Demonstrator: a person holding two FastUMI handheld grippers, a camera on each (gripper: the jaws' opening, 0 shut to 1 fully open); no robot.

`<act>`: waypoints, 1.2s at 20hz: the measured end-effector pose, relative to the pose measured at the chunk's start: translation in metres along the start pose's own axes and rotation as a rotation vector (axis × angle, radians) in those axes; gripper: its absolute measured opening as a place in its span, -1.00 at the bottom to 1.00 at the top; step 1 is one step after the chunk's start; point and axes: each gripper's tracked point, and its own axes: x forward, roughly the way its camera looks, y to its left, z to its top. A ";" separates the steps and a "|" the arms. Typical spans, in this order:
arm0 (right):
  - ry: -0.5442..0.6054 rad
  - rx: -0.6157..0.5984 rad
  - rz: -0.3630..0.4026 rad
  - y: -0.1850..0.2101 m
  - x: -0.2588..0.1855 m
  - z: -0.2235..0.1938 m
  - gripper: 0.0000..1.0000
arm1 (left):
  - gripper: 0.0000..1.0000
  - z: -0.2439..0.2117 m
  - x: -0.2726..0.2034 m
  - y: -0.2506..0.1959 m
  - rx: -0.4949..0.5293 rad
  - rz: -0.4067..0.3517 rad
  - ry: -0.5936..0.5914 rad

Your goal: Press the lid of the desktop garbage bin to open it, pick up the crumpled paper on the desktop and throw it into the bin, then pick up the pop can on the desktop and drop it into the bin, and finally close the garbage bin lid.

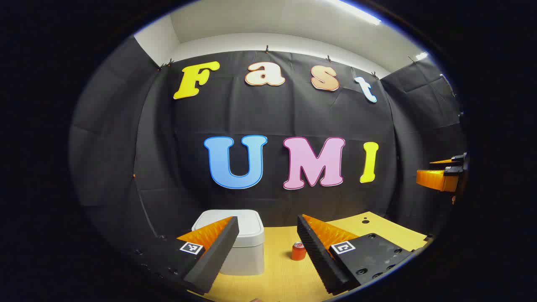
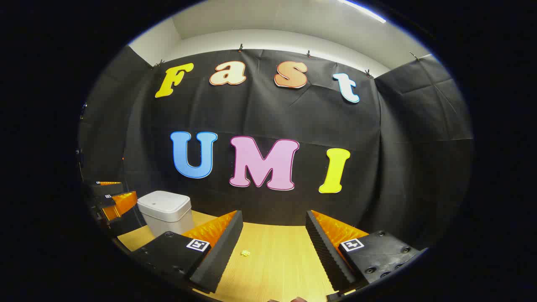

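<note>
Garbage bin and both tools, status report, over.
Left tool open, empty, aimed between bin and can. Right tool open, empty, above the desktop. Garbage bin lid shut; pop can upright; crumpled paper on desktop. Nothing blocking.

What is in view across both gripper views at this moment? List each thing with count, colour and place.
garbage bin: one, white, lid shut, on the desktop's left part near the wall; also in the right gripper view.
pop can: one, red, upright on the desktop, right of the bin, apart from it.
crumpled paper: one, small, pale yellow, on the desktop ahead of the right gripper.
desktop: one, light wood.
left gripper: one, open, held above the desktop, holding nothing.
right gripper: one, open, holding nothing.
</note>
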 end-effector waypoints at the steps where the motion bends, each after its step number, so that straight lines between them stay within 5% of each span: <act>1: 0.001 -0.002 -0.002 0.000 -0.001 0.001 0.94 | 0.89 0.003 0.001 0.001 0.005 -0.001 -0.005; 24: -0.022 -0.039 0.006 0.003 -0.001 0.014 0.94 | 0.87 0.014 0.005 0.016 0.002 -0.026 -0.032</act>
